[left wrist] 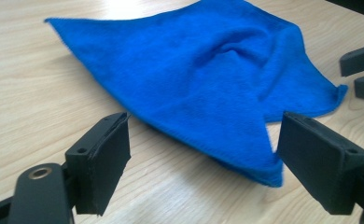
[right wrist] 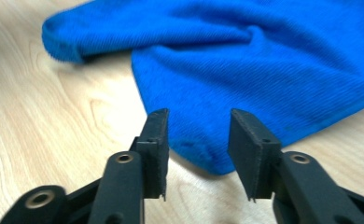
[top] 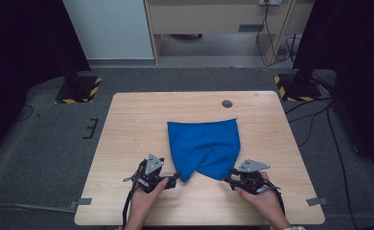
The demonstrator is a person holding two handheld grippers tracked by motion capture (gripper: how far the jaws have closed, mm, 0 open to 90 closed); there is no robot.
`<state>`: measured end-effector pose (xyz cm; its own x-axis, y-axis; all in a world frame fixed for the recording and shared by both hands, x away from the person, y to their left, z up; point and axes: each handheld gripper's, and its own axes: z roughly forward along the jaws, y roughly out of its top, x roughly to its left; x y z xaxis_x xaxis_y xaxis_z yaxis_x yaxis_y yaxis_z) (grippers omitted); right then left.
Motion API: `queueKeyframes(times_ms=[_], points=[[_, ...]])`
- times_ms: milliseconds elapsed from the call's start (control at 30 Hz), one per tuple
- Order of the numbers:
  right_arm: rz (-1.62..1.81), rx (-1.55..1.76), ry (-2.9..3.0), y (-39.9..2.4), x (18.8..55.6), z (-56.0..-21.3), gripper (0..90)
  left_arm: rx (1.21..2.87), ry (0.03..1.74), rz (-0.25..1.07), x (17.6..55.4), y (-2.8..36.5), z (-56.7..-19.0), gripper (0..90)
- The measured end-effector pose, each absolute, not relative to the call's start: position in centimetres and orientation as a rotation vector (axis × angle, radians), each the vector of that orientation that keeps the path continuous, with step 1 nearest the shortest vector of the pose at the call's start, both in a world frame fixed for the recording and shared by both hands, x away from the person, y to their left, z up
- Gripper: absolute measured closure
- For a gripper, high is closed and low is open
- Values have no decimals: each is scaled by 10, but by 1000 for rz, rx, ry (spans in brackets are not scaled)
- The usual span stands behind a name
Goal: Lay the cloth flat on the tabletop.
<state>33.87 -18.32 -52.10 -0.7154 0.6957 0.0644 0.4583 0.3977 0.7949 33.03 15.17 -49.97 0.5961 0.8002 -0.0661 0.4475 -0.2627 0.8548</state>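
Observation:
A blue cloth (top: 204, 143) lies rumpled on the wooden table (top: 142, 115), with two pointed corners toward the near edge. My left gripper (top: 177, 176) sits at the near-left corner. In the left gripper view the jaws (left wrist: 203, 135) stand wide apart with the cloth's (left wrist: 203, 79) pointed corner lying between them, close to the right-hand pad and not pinched. My right gripper (top: 227, 175) is at the near-right corner. In the right gripper view its jaws (right wrist: 199, 119) are partly apart, with the cloth's (right wrist: 264, 60) corner tip lying on the table between them, untouched by the pads.
A round cable hole (top: 227, 103) sits near the table's far edge. Black stands with yellow-black striped bases (top: 79, 88) (top: 295, 86) flank the far corners on the grey floor. The right gripper's jaws (left wrist: 362, 70) appear at the right of the left gripper view.

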Motion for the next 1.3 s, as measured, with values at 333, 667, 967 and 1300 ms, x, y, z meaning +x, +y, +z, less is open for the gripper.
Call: queueKeyframes(times_ms=[333, 667, 967, 1300], points=[[1155, 983, 2426, -180, 335, -528, 566, 1986, 892, 492, 319, 124, -505, 172], [1196, 995, 2436, -187, 338, -525, 878, 2045, 867, 481, 319, 118, -507, 283], [1255, 1039, 2367, -200, 337, -516, 872, 2079, 816, 463, 313, 111, -507, 391], [1259, 1053, 2352, -203, 337, -514, 873, 2095, 939, 433, 329, 119, -523, 750]])
